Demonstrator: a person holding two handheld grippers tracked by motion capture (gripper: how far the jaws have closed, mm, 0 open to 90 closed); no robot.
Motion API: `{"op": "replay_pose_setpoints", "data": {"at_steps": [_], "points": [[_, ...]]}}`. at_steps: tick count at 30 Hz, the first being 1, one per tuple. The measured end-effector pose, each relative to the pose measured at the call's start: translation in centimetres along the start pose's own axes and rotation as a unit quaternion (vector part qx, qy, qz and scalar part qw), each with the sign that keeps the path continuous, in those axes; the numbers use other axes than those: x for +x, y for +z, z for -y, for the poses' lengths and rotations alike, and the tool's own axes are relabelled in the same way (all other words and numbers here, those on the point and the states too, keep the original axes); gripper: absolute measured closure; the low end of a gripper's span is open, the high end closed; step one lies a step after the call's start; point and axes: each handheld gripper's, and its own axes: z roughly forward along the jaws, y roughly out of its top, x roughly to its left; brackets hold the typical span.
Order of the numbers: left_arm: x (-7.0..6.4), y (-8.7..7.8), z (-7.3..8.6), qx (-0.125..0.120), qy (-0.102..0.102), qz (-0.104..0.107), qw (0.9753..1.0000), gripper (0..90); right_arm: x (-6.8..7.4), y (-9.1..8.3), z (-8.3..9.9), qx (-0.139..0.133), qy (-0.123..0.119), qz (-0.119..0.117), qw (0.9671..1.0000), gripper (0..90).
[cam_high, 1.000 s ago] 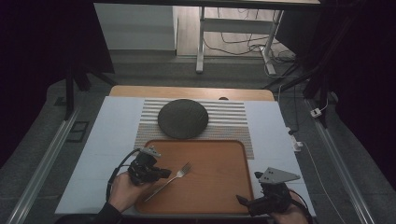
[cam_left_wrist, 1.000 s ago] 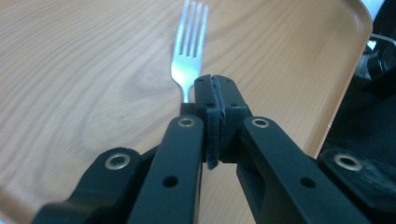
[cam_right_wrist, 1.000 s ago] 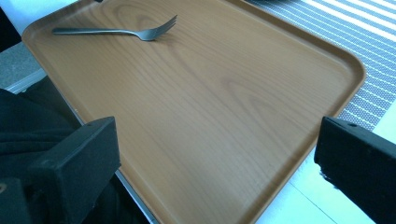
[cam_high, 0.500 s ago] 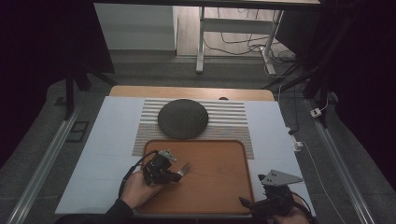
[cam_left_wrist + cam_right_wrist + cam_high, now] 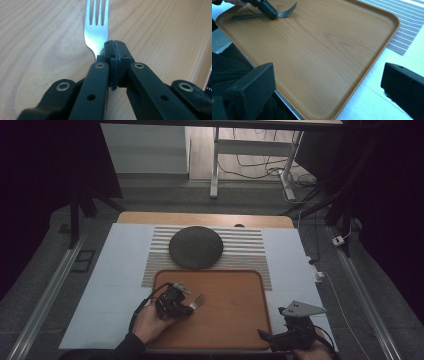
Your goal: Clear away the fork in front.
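A steel fork (image 5: 198, 301) lies on the left part of a wooden tray (image 5: 235, 285). My left gripper (image 5: 186, 309) is shut on the fork's neck, just behind the tines (image 5: 96, 27). In the left gripper view the pads (image 5: 111, 65) meet around the neck and the left gripper (image 5: 115, 53) points along the fork. The right gripper view shows the fork (image 5: 287, 11) with its handle trailing behind the left gripper (image 5: 270, 14). My right gripper (image 5: 265, 336) stands open at the tray's near right corner. Nothing is between the right gripper's (image 5: 328, 72) jaws.
A dark round plate (image 5: 195, 246) rests on a striped mat (image 5: 250, 245) behind the tray. A pale sheet (image 5: 120, 265) covers the table under both. A person's hand (image 5: 150, 322) holds the left gripper at the tray's near left.
My left gripper has slid right along the fork towards its tines. The fork's head has stayed about where it was. The right gripper has barely moved.
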Motion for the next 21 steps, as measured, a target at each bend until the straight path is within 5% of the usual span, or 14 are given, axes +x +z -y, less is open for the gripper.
{"op": "replay_pose_setpoints", "data": {"at_steps": [12,21], "points": [[2.2,-1.2,0.7,-0.001,-0.038,-0.022,0.9990,88.6,-0.1,0.1,0.0,0.006,0.002,-0.003,1.0000,0.0],[4.7,-2.8,1.9,0.000,-0.090,-0.056,0.9944,88.6,-0.1,0.2,0.0,0.009,0.000,-0.006,0.9999,0.0]]}}
